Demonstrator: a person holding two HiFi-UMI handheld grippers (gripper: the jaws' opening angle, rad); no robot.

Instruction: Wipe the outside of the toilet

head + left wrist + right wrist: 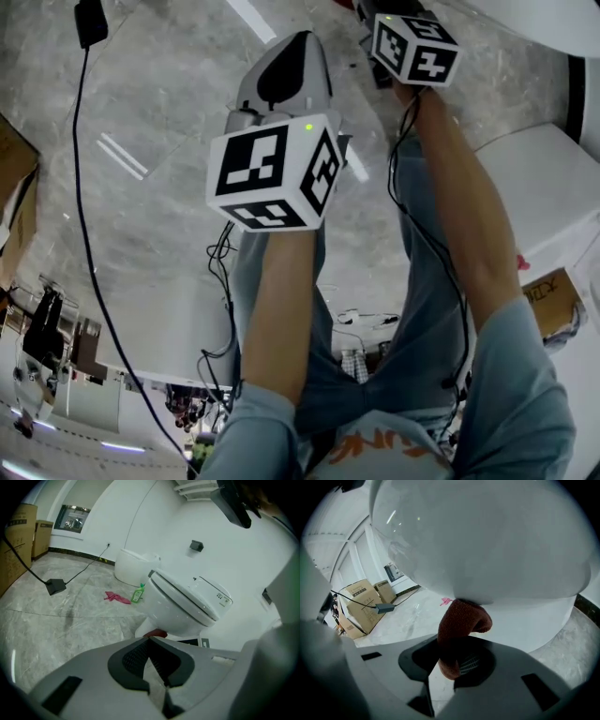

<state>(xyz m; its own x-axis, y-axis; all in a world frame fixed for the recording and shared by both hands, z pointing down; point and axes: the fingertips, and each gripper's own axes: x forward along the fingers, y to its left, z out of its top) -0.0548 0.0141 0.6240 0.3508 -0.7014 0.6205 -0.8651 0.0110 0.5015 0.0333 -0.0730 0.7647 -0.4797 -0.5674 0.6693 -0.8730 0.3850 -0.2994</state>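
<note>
While the right tongs [452,660] clamp a rust-red knitted cloth [461,620], its folded end presses against the underside curve of the white toilet [487,550] bowl, which fills the right gripper view. The left tongs [151,644] are closed together on nothing, well apart from the toilet, which stands on the grey marble floor [56,620] by a white wall. A green bottle [137,594] and a pink rag [116,597] lie beyond it. Wiping well likely means steady cloth contact, overlapping strokes following the bowl's curve, and hard jaw tips off the porcelain.
</note>
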